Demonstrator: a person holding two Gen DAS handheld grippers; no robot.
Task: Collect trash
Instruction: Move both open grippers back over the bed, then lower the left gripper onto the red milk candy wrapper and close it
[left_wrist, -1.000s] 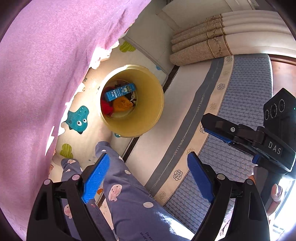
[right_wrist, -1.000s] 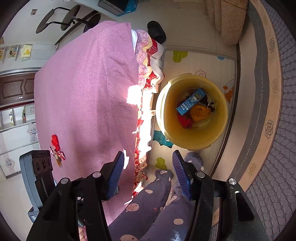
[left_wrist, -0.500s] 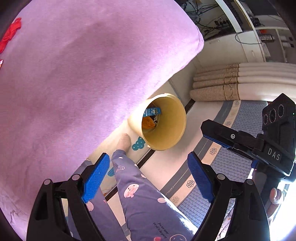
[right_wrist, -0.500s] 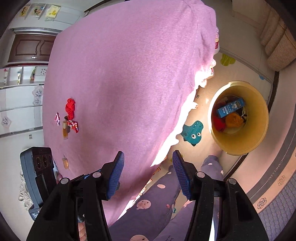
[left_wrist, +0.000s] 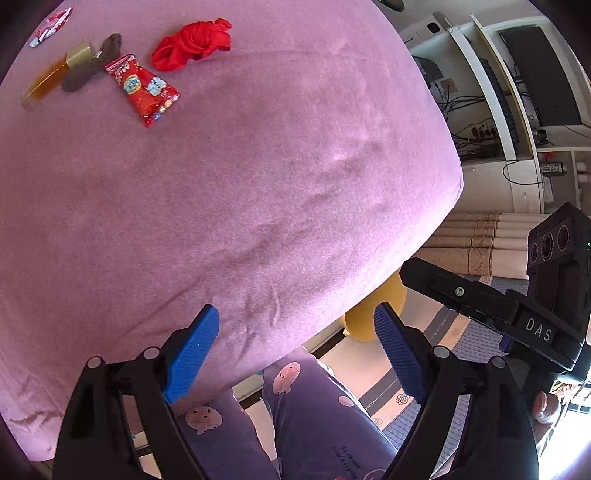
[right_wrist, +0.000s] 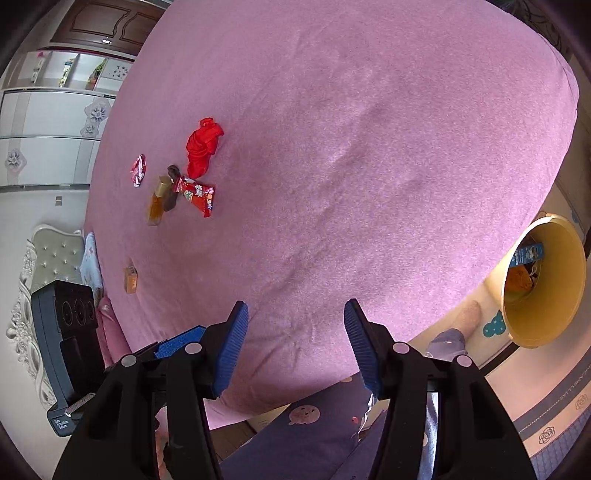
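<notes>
Trash lies far across the pink bed (left_wrist: 258, 166): a crumpled red bag (left_wrist: 192, 42) (right_wrist: 201, 147), a red snack wrapper (left_wrist: 144, 90) (right_wrist: 195, 195), a brown scrap (left_wrist: 88, 68), an amber bottle (left_wrist: 51, 75) (right_wrist: 157, 203), a small red-white wrapper (right_wrist: 138, 170) and a small orange box (right_wrist: 131, 280). The yellow bin (right_wrist: 546, 284) on the floor at the right holds a blue carton (right_wrist: 528, 254) and orange trash. My left gripper (left_wrist: 295, 347) and right gripper (right_wrist: 295, 339) are both open and empty, above the bed's near edge.
The person's legs in purple pyjamas (left_wrist: 314, 417) are below the grippers. The bin's side (left_wrist: 373, 314) peeks out under the bed edge. A patterned rug (right_wrist: 554, 435), rolled mats (left_wrist: 480, 240), a desk with cables (left_wrist: 498, 110) and white wardrobes (right_wrist: 48, 122) surround the bed.
Both grippers have swung up and left from over the bin towards the bed top. The trash cluster has come into view. Both stay open and empty.
</notes>
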